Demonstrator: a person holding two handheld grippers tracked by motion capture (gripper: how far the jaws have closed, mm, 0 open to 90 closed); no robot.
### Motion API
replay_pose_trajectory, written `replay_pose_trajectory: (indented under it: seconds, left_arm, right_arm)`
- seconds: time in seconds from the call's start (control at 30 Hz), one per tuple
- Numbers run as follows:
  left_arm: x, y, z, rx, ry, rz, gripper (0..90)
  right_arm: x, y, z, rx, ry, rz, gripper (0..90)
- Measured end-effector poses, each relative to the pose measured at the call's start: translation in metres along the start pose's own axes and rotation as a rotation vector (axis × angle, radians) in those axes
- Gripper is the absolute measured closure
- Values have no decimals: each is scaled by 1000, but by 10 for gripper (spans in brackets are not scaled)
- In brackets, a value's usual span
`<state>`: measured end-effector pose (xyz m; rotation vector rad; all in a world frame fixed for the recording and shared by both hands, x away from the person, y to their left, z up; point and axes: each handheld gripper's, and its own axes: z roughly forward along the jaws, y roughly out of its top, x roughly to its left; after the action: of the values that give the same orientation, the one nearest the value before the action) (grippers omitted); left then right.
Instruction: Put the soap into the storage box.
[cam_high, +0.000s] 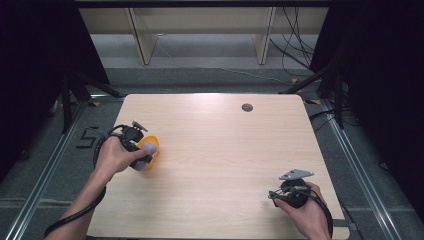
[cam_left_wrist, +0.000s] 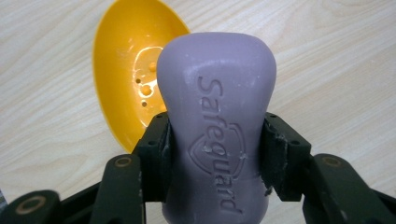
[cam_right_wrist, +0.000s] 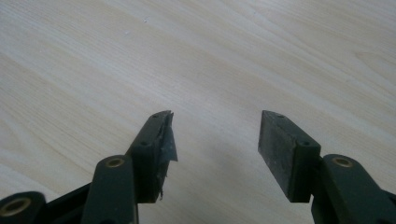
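At the near right corner of the tabletop (cam_high: 215, 150) we list the right claw (cam_high: 274, 194), held low in a hand: its jaws stand apart in the right gripper view, with nothing between them and only bare wood grain beneath. One pad looks frayed along its inner edge.

Toward the left edge, about midway between the near and far sides, we list the left claw (cam_left_wrist: 215, 149), clamped across the waist of a purple soap bar (cam_left_wrist: 217, 126). Lettering is stamped along the bar's face, and both pads press its narrow sides. The bar is carried clear of the wood, its far end hanging over the rim of the dish.

Just beyond it, an orange soap dish (cam_left_wrist: 126, 79), oval, lying open side up on the tabletop, with small drain holes and a pale residue in its hollow. We cannot tell whether the bar touches the dish.

Far right part of the tabletop: a round grey grommet (cam_high: 247, 107), well apart from everything else.

Status, as we judge it: the soap is picked up and brought to the dish; what remains is lowering it into the hollow and releasing it.
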<state>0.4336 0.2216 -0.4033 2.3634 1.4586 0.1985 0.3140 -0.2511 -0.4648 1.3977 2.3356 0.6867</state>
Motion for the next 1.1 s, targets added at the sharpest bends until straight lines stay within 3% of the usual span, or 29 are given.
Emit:
replay_pose_trajectory:
  seconds: [0.2, 0.23, 0.27, 0.33, 0.53, 0.63, 1.1]
  left_arm:
    - [6, 2, -1, -10, 9, -19, 490]
    - [11, 3, -1, -15, 21, 22, 490]
    - [11, 3, -1, -15, 21, 22, 490]
    - [11, 4, 0, -21, 20, -11, 490]
    - [17, 7, 3, -29, 33, -40, 490]
    - [22, 10, 5, -27, 50, -37, 490]
    - [30, 17, 22, -11, 57, -48, 489]
  right_arm:
    - [0, 0, 0, 0, 0, 0, 451]
    - [0, 0, 0, -1, 0, 0, 451]
    - [0, 0, 0, -1, 0, 0, 451]
    - [0, 0, 0, -1, 0, 1, 451]
    - [0, 0, 0, -1, 1, 1, 450]
    - [0, 0, 0, 0, 1, 0, 451]
    - [0, 0, 0, -1, 2, 0, 451]
